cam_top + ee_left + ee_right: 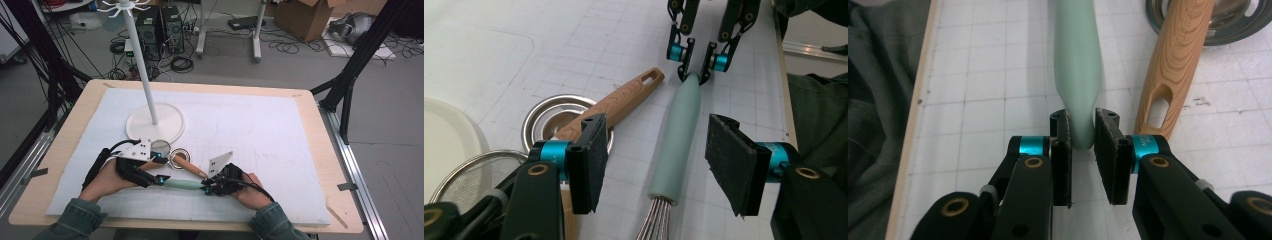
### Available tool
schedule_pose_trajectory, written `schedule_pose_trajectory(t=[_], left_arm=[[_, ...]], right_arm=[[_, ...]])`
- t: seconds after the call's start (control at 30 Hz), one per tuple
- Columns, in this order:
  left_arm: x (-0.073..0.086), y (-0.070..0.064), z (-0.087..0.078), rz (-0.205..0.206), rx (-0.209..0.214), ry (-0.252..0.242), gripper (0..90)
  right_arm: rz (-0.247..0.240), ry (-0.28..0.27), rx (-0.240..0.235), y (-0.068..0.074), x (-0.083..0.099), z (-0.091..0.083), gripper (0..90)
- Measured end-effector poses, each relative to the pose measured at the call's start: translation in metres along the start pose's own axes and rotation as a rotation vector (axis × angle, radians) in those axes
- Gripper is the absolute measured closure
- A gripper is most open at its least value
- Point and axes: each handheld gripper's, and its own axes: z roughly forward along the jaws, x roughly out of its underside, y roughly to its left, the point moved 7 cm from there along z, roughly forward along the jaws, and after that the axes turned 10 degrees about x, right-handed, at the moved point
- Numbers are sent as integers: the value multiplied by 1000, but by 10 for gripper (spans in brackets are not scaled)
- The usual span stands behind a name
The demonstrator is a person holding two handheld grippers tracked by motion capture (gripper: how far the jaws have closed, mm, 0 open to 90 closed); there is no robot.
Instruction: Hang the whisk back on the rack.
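Mint-green whisk handle (1077, 65) lies near the table's (320, 150) near edge, its tip pinched by the right gripper (1083, 150) while the left gripper (654, 160) straddles it with jaws spread wide, cables littering the floor (225, 55) beyond.

left tool (161, 170): black links, cyan collars, brass screws, grey plate, black cable | right tool (206, 188): same build, ribbed black pads (1063, 150) | person: green denim sleeves (75, 215), buttoned cuffs

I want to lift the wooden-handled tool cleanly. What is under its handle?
The wooden handle lies across a round metal dish on the white mat. Its head end is hidden behind the left gripper.
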Motion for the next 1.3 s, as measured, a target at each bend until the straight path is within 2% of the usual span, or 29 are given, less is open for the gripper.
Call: schedule_pose_trajectory(t=[0.83, 1.3], left_arm=[[0, -7, 14, 25, 32, 82, 470], [0, -8, 17, 37, 19, 153, 518]], right_arm=[[-21, -23, 25, -4, -30, -29, 780], [-40, -32, 29, -8, -48, -41, 780]])
